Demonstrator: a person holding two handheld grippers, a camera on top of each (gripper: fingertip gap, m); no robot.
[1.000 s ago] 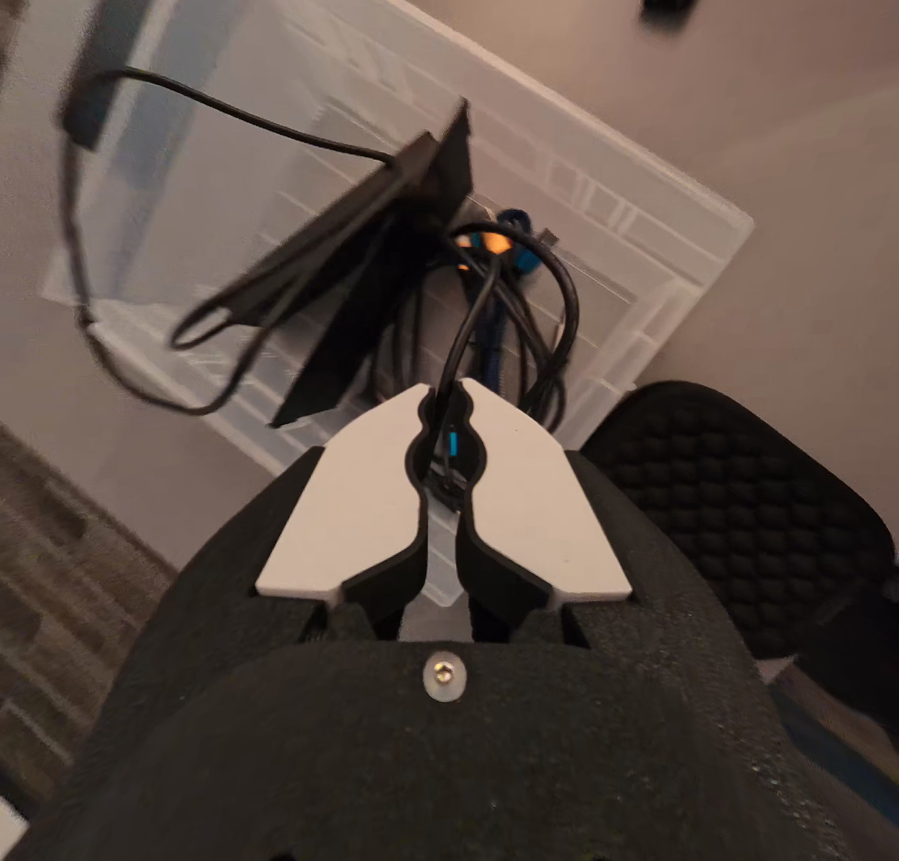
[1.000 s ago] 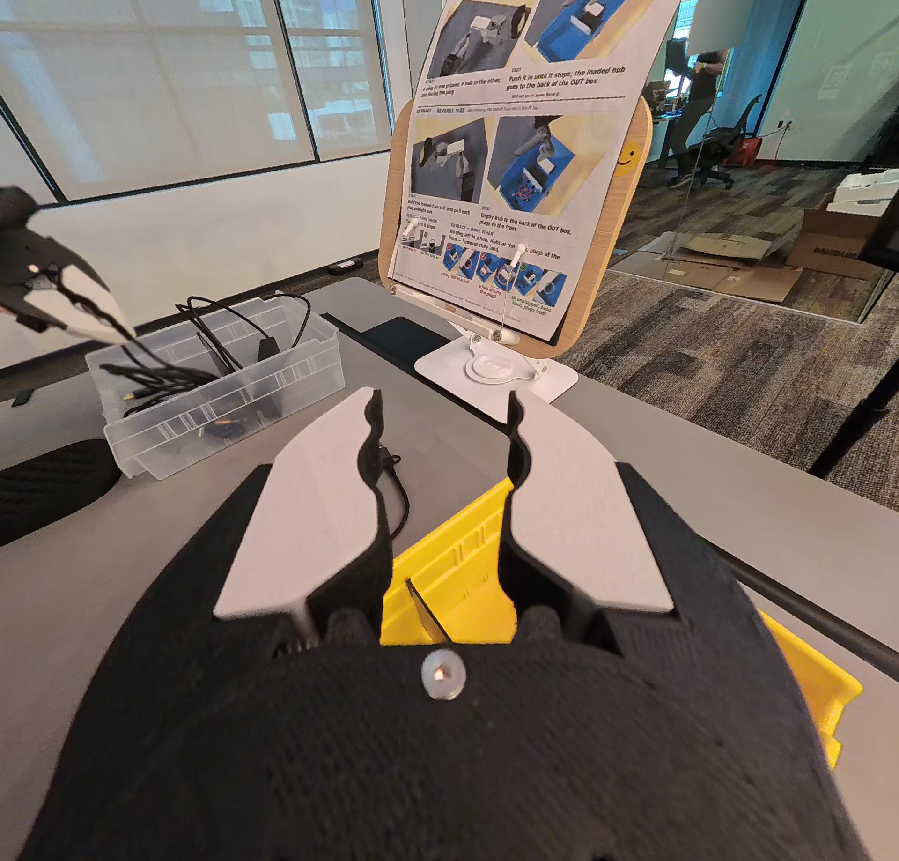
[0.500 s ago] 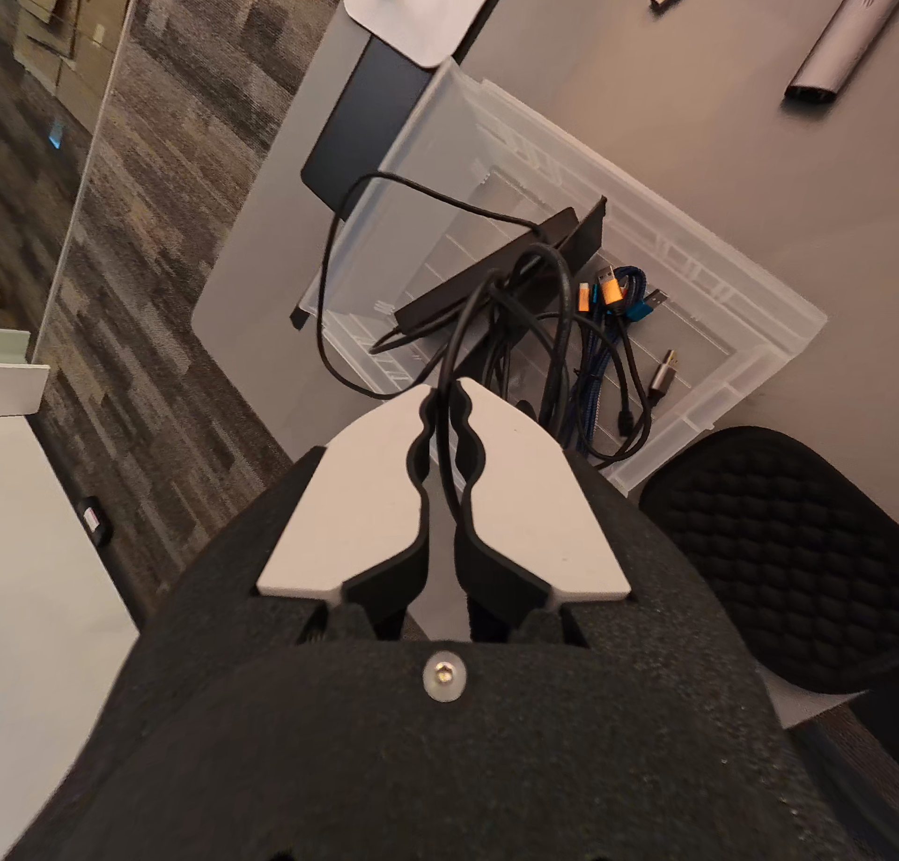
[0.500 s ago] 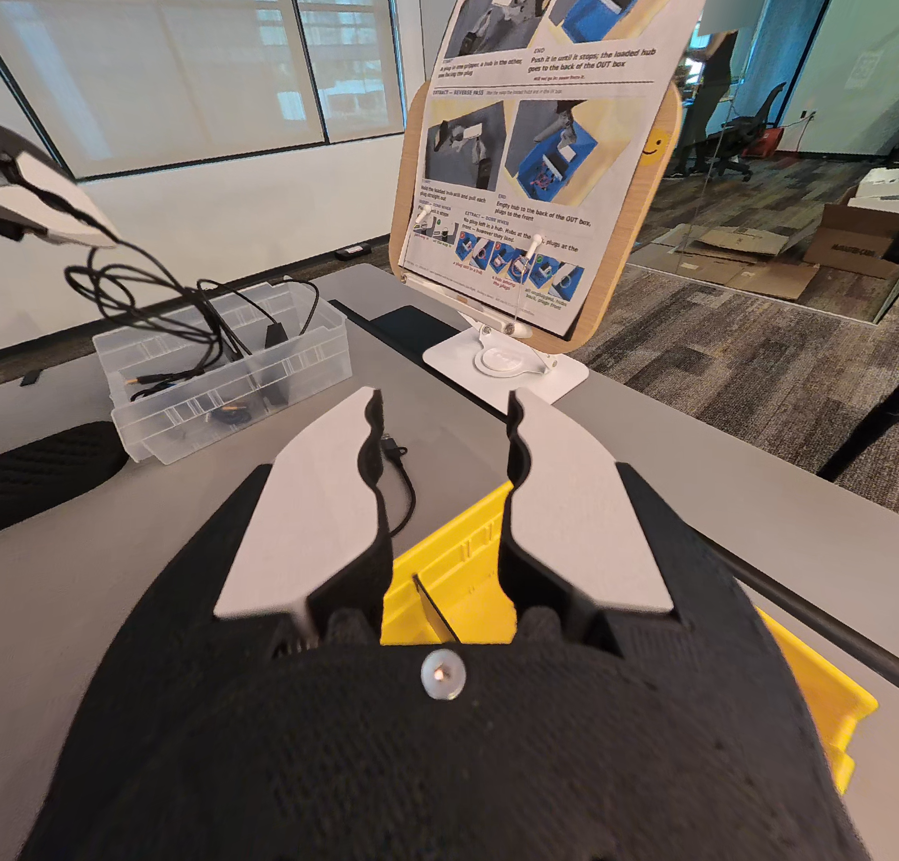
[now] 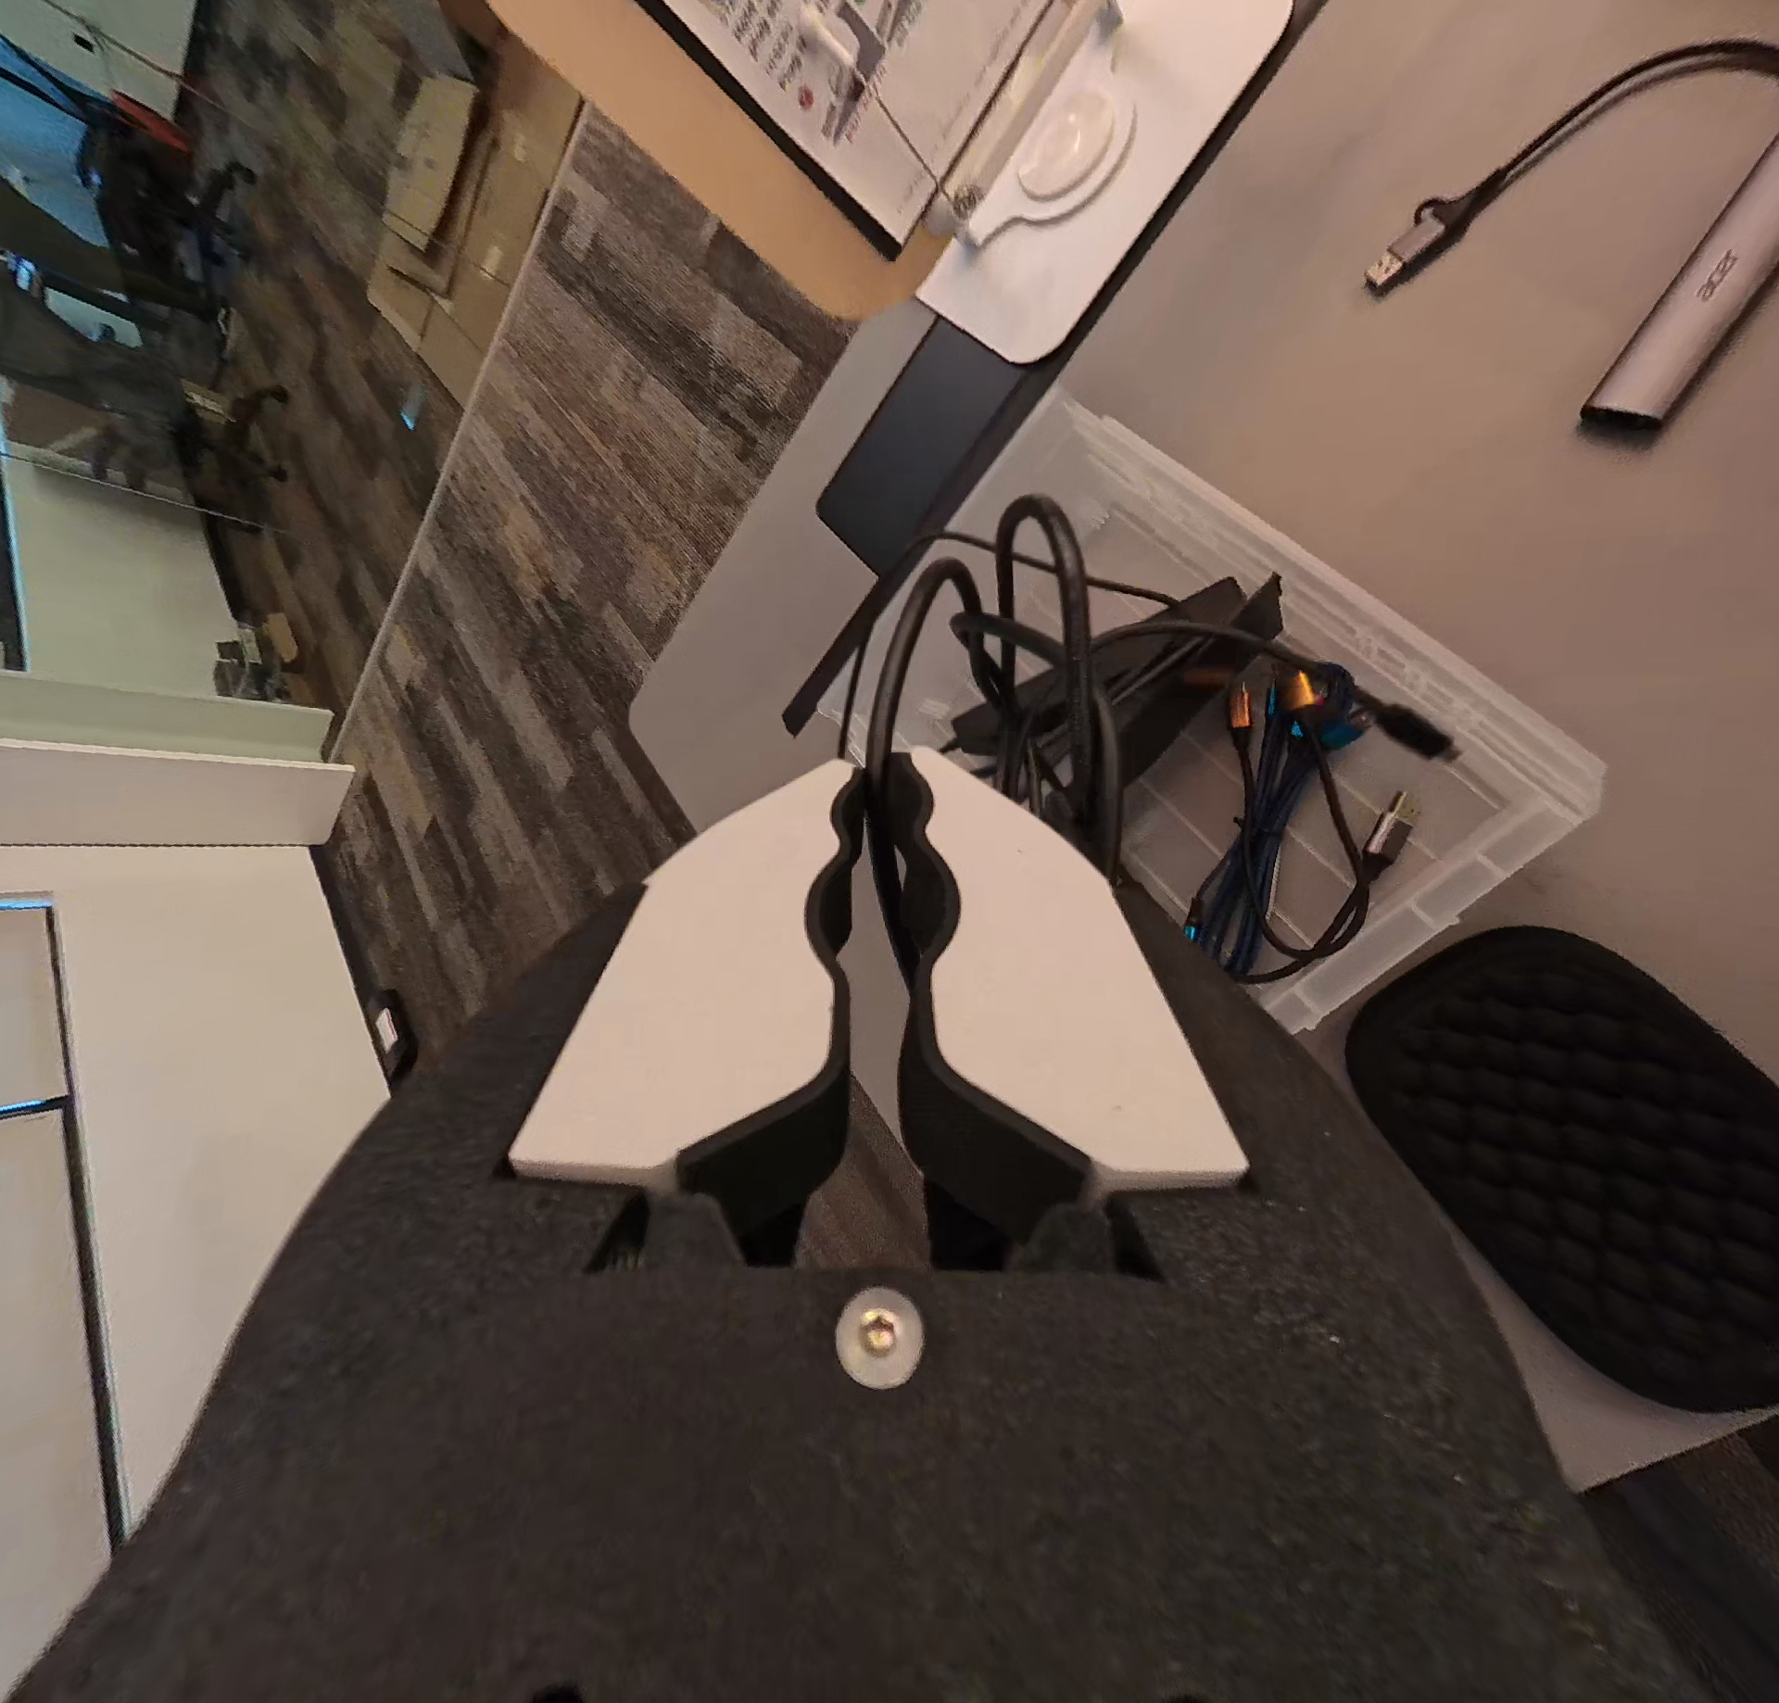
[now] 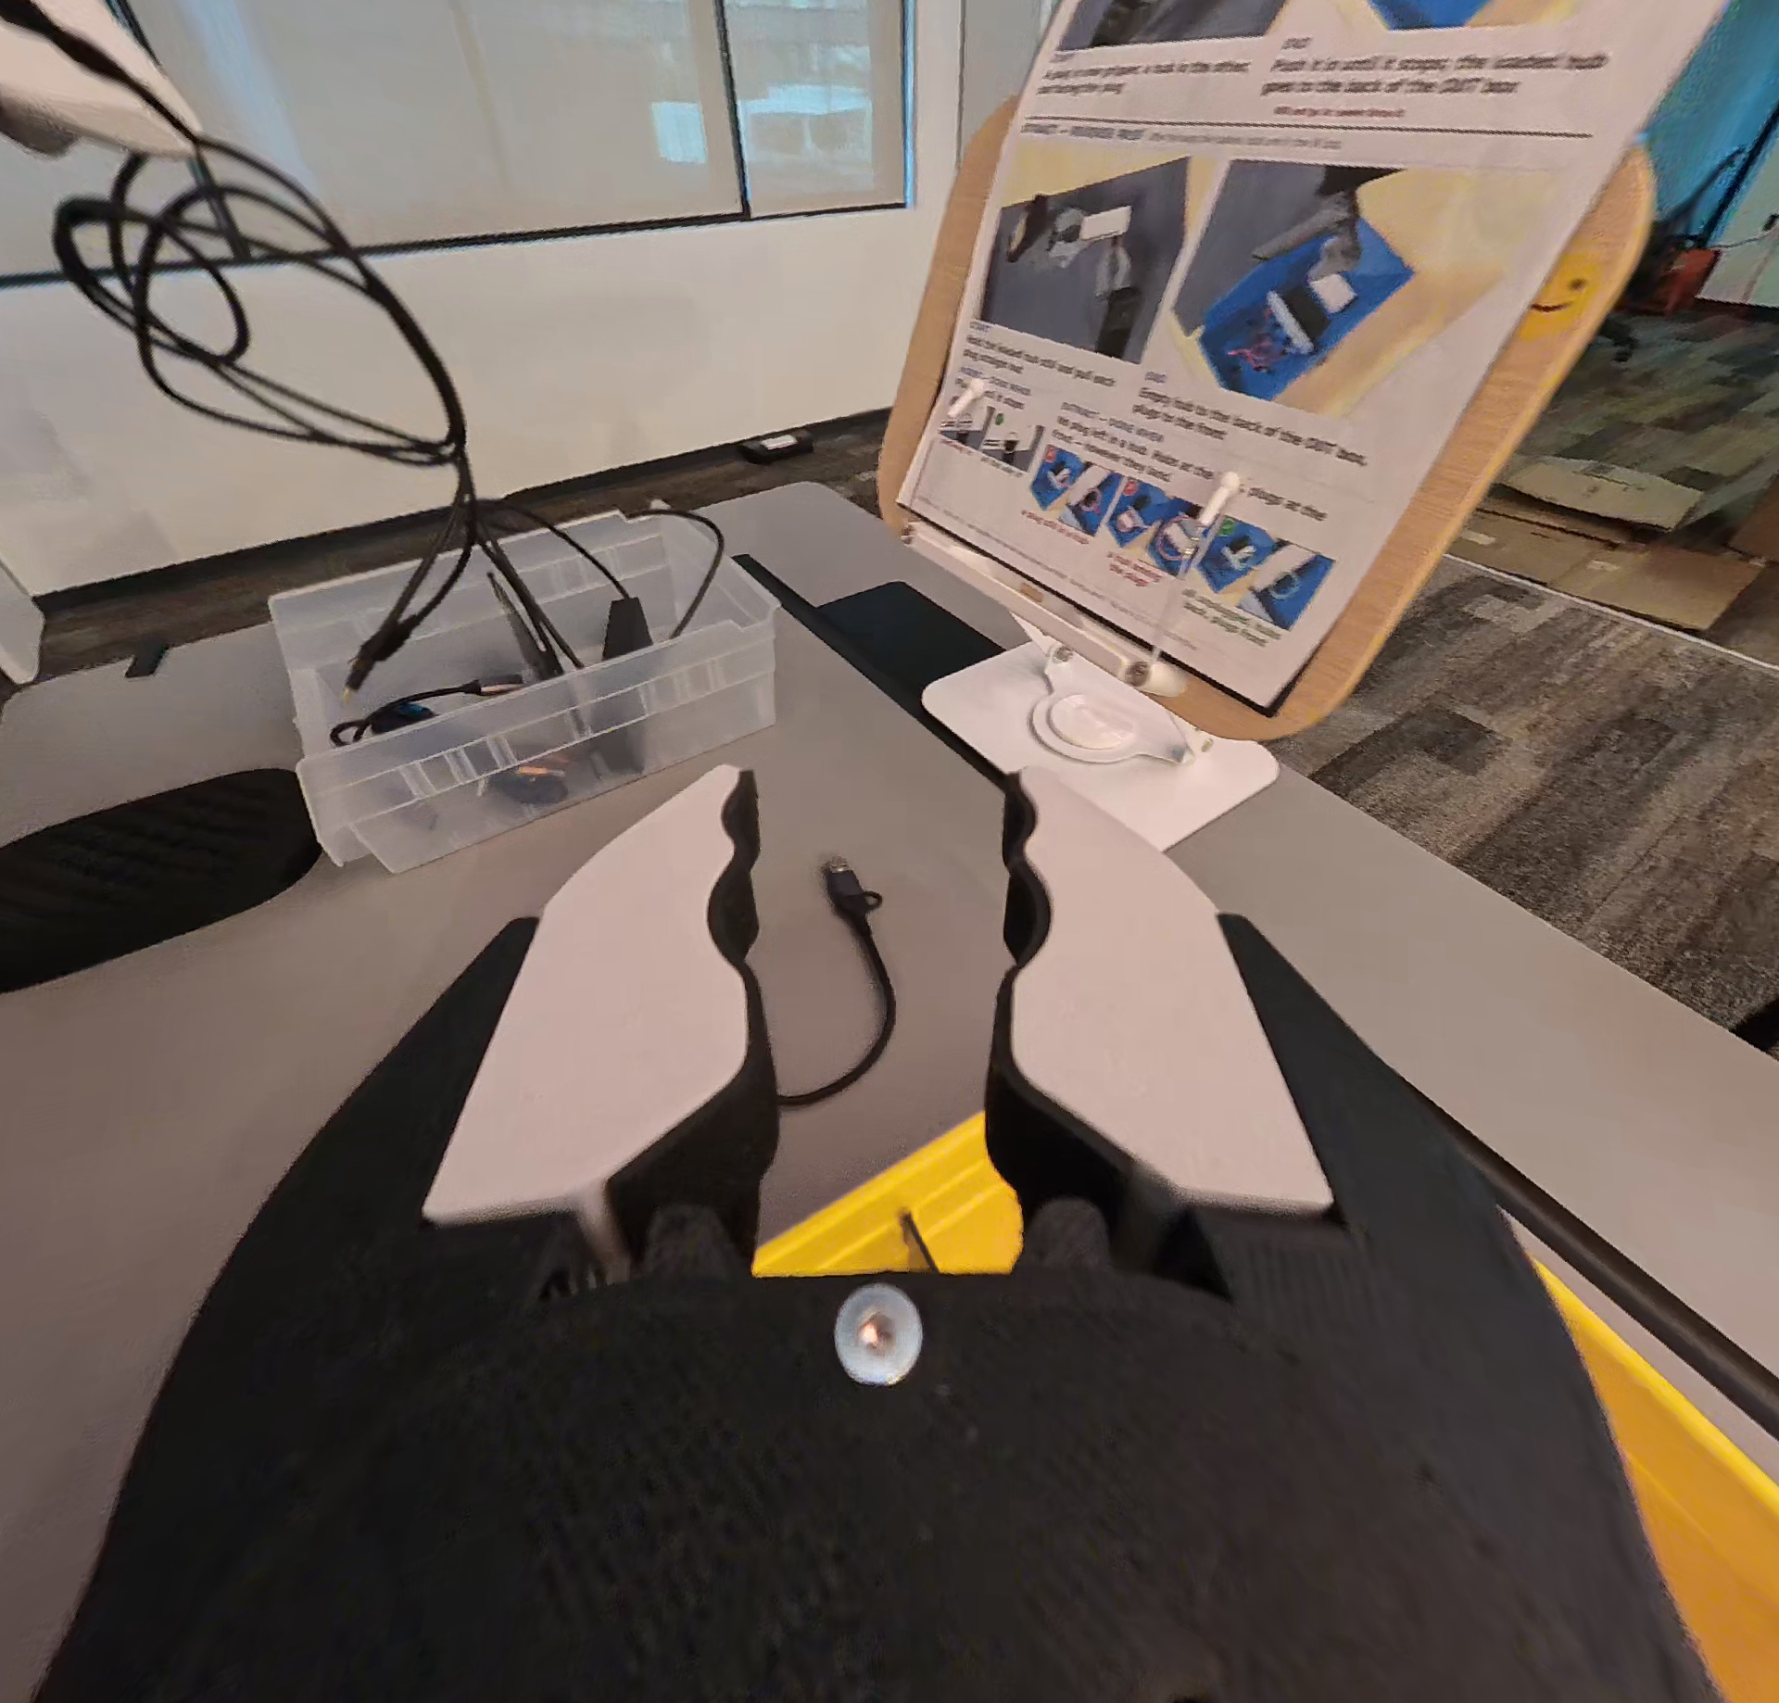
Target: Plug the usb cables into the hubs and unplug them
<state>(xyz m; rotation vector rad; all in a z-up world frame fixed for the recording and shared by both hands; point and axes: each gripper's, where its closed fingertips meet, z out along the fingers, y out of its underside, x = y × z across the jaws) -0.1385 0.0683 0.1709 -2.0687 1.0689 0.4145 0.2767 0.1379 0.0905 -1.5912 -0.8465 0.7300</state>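
Observation:
My left gripper (image 5: 878,776) is shut on a black USB cable (image 5: 910,656) and holds it high above the clear plastic bin (image 5: 1502,762). The cable loops down toward the bin, where black hubs (image 5: 1184,656) and blue and orange-tipped cables (image 5: 1280,790) lie. In the right wrist view the left gripper (image 6: 67,68) shows at the top left with the black cable (image 6: 289,309) hanging in loops into the clear bin (image 6: 539,742). My right gripper (image 6: 878,790) is open and empty above the table. A short black cable plug (image 6: 847,887) lies on the table beyond its fingers.
A silver hub (image 5: 1694,290) with its cable lies on the grey table. An instruction sheet on a wooden stand (image 6: 1300,357) stands at the back right. A yellow bin (image 6: 1685,1512) sits under my right gripper. A black wrist pad (image 5: 1579,1166) lies beside the clear bin. The tips of one gripper are about 45 cm away from the tips of the other. To the silver hub (image 5: 1694,290): right tips about 25 cm, left tips about 40 cm.
My left gripper has risen and pulled the black cable up out of the clear bin, still pinched. My right gripper has tipped forward, so the table and the loose plug now show between its fingers.

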